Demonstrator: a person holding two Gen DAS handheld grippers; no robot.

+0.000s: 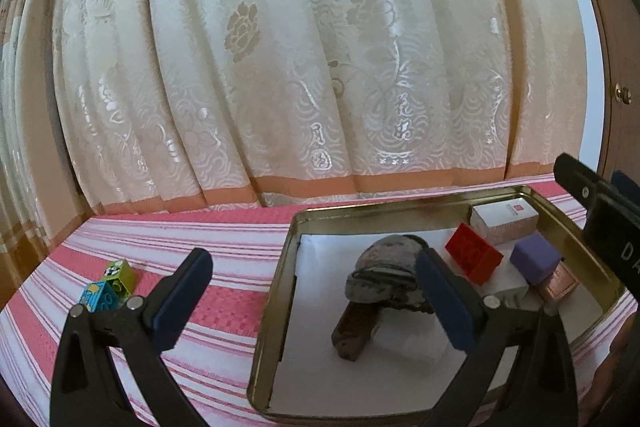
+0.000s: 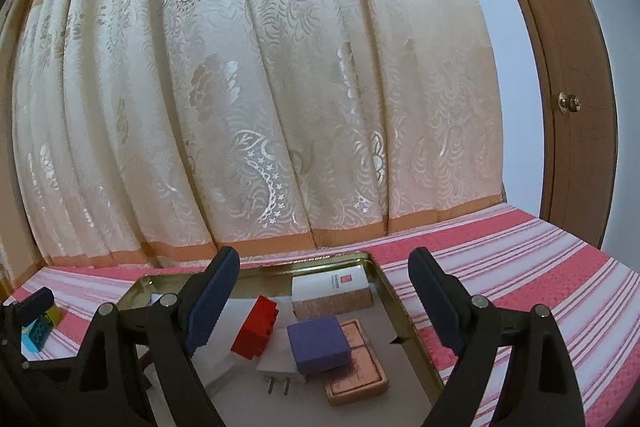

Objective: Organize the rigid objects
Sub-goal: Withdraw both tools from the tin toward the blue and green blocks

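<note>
A cream patterned curtain (image 1: 304, 59) hung behind a surface covered by a pink and white striped cloth (image 1: 192, 239). On the cloth lay a shallow gold metal tin (image 1: 280, 291), its long axis running left to right across the left wrist view, with a white sheet lining its floor.

The left gripper (image 1: 312, 299) hovered over the tin's left edge with its jaws spread wide and nothing between them; one blue-padded finger sat above the cloth, the other above the tin's interior. The right gripper (image 2: 324, 299) was likewise wide open and empty, poised over the tin's right half, touching nothing that could be seen.

Inside the tin, left of centre, a grey camouflage helmet-shaped piece (image 1: 384, 275) rested on top of a brown block (image 1: 354, 331) whose long axis pointed from the near left toward the far right. In the far right corner lay a white box with a red mark (image 2: 332, 291), its long side parallel to the tin's back wall. A red toy brick (image 2: 256, 327) sat tilted just in front of it, studs facing left. A purple box (image 2: 318, 345) lay partly over a copper-coloured flat box (image 2: 356, 367) and a white plug adapter (image 2: 276, 367), whose two prongs pointed toward the camera.

Outside the tin, well apart on the cloth to the left, stood a green printed cube (image 1: 120, 277) touching a blue printed cube (image 1: 98, 297).
</note>
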